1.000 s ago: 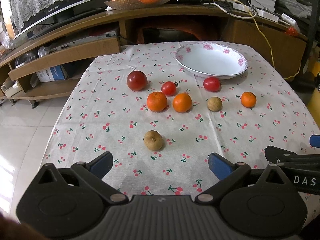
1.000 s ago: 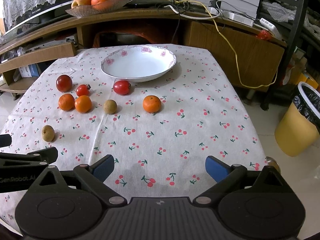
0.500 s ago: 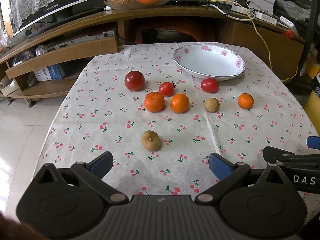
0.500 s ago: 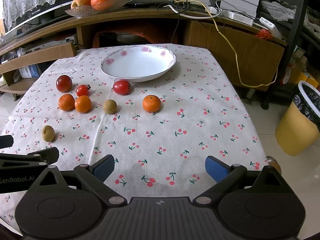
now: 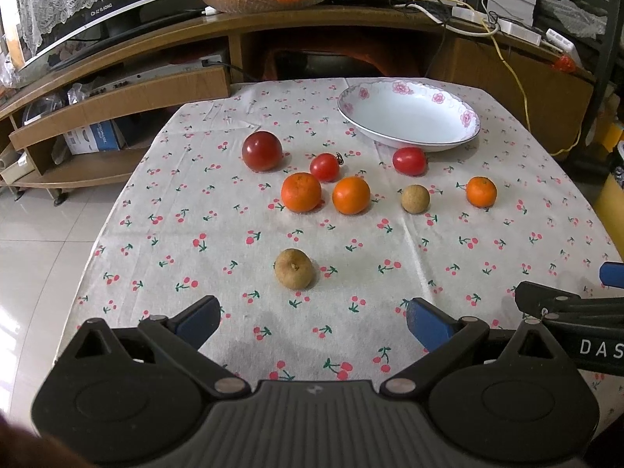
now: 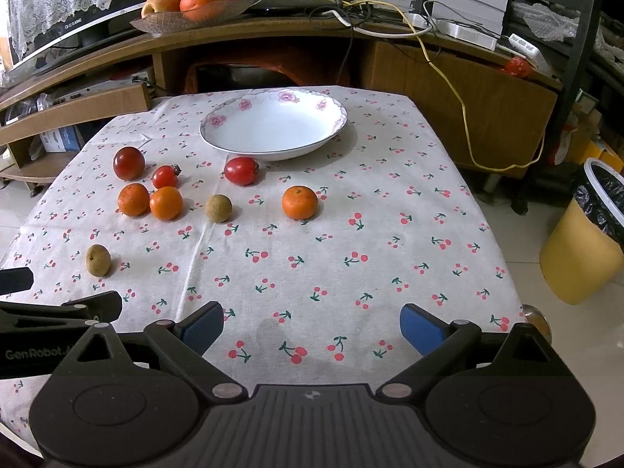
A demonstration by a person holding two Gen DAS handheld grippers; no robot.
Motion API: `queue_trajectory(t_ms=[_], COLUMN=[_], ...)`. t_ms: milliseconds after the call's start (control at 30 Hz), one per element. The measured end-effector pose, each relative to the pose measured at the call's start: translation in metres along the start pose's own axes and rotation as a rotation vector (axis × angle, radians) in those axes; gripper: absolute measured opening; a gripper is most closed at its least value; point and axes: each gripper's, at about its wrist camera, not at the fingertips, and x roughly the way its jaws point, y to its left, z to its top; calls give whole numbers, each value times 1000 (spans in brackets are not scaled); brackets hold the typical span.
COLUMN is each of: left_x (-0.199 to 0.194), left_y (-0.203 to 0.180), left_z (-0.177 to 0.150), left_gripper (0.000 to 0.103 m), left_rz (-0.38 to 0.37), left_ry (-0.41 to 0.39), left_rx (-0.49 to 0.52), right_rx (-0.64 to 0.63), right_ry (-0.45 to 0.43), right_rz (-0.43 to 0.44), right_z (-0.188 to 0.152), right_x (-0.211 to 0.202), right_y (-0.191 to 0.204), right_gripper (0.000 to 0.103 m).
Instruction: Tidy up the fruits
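Note:
Several fruits lie loose on the cherry-print tablecloth (image 5: 175, 234). A dark red tomato (image 5: 261, 151), two smaller tomatoes (image 5: 324, 167) (image 5: 409, 160), three oranges (image 5: 301, 192) (image 5: 351, 195) (image 5: 481, 192) and a tan round fruit (image 5: 415, 199) sit mid-table. Nearest me is a brown fruit (image 5: 294, 268). A white flowered bowl (image 5: 408, 116) stands empty at the far side. My left gripper (image 5: 312, 318) is open, just short of the brown fruit. My right gripper (image 6: 312, 321) is open over the near table edge, holding nothing; the lone orange (image 6: 300, 202) lies ahead of it.
A wooden TV stand (image 6: 273, 35) behind the table carries a dish of fruit (image 6: 191, 4) and cables. A yellow waste bin (image 6: 585, 245) stands on the floor to the right. The tiled floor (image 5: 39, 253) drops away at the table's left edge.
My left gripper has crept slightly forward and left, so the fruits sit a little lower and nearer in its view. The right gripper has hardly moved.

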Motion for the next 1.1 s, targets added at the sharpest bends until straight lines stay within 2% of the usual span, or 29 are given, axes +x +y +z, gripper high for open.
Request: queue_trajectory(t_ms=[633,967,1100], left_x=[0,1,10], left_y=[1,6,8], left_z=[-2,-3,1], left_gripper=[103,103,92], left_rz=[-1,24,27], left_ry=[-26,-91,-95], left_rx=[32,142,159], right_rx=[5,-38,-31], right_ry=[20,26,42], right_rz=[25,59,95], right_z=[-2,5,10], right_x=[4,5,9], right_y=[0,0,-8], right_gripper=[95,90,87])
